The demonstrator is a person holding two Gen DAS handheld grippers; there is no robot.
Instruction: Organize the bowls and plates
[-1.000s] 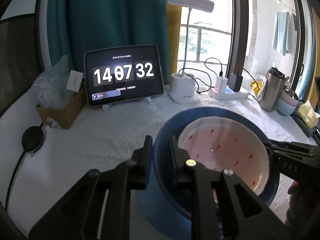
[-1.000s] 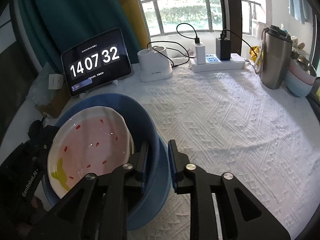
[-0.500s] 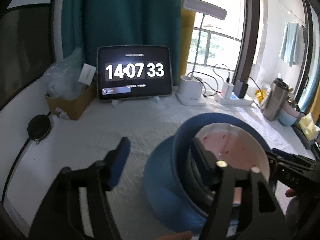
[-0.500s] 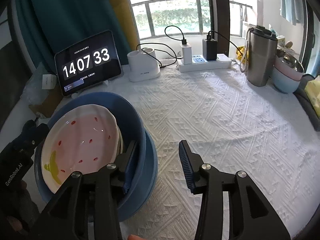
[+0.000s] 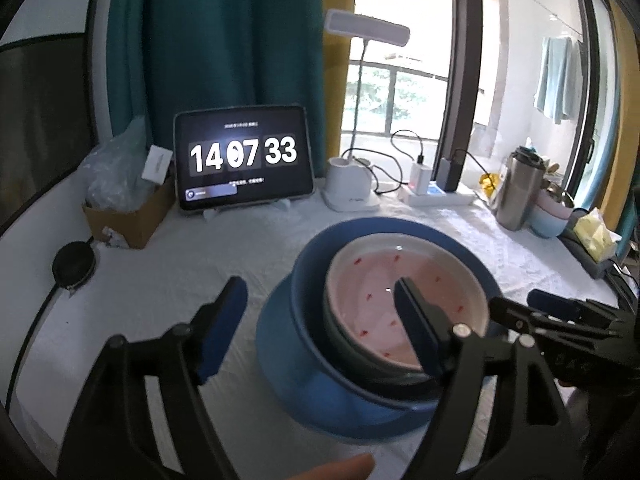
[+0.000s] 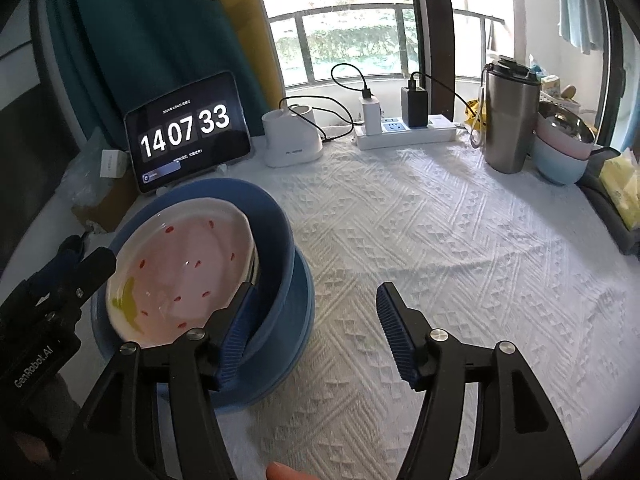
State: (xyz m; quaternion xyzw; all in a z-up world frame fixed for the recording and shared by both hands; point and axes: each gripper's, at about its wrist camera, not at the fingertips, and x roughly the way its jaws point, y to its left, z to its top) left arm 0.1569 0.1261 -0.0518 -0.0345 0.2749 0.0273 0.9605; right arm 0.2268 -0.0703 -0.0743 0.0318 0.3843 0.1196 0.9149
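- Blue bowl [image 6: 276,240] stands nested in a second, slightly paler blue bowl [image 6: 296,328] on the left part of the desk [image 6: 440,240], which is covered with a white textured cloth.
- Inside the upper blue bowl lies a white dish [image 6: 180,268] with a pink inside, red specks and a yellow-green mark near its lower edge; in the left wrist view a grey rim shows just under it, but what that belongs to cannot be told.
- The left tool [image 5: 320,320] is spread wide: one finger hangs over the cloth to the left of the stack, the other reaches over the dish, and neither pinches anything.
- The right tool [image 6: 312,328] is likewise wide apart, its left finger down inside the rim of the blue bowl beside the dish, its right finger over bare cloth; it grips nothing.
- Behind the stack a tablet [image 6: 186,132] on a stand shows 14 07 33.
- Left of the tablet sits a cardboard box [image 5: 128,216] holding crumpled clear plastic and a small white carton, with a black round object [image 5: 74,266] in front of it.
- Right of the tablet stands the white base of a desk lamp [image 6: 292,140], then a white power strip [image 6: 404,132] with two chargers plugged in.
- At the far right are a steel tumbler [image 6: 510,120] and stacked bowls [image 6: 560,148], pale blue, pink and metal, next to a yellow tissue pack [image 6: 620,184].
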